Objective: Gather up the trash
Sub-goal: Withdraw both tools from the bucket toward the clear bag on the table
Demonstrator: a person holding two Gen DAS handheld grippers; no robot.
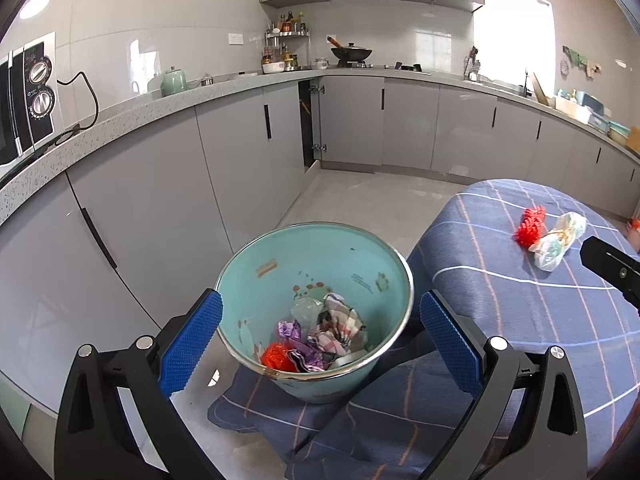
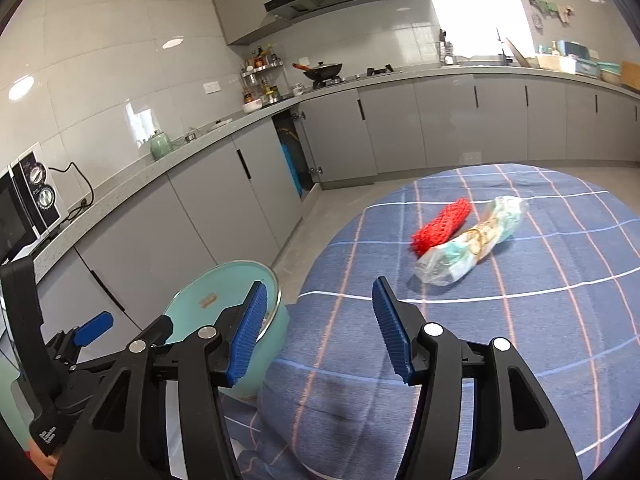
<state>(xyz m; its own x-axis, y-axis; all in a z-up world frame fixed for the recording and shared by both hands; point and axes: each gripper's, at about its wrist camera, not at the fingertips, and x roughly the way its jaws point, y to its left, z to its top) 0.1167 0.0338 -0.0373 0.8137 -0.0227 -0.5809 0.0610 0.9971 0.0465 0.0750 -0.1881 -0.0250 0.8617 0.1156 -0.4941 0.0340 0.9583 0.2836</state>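
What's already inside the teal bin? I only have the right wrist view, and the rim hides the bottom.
Observer: Crumpled wrappers lie in the bin: a purple wrapper, a red net piece and a checked wad.
Operator: Is the left tool holding anything?
Observer: No, the left tool is open and empty, its fingers either side of the bin.
Operator: Is any trash on the floor beyond the bin?
Observer: None shows there.

Grey kitchen cabinets (image 1: 248, 148) – white tiled wall (image 1: 160, 20), bright window (image 1: 512, 36).
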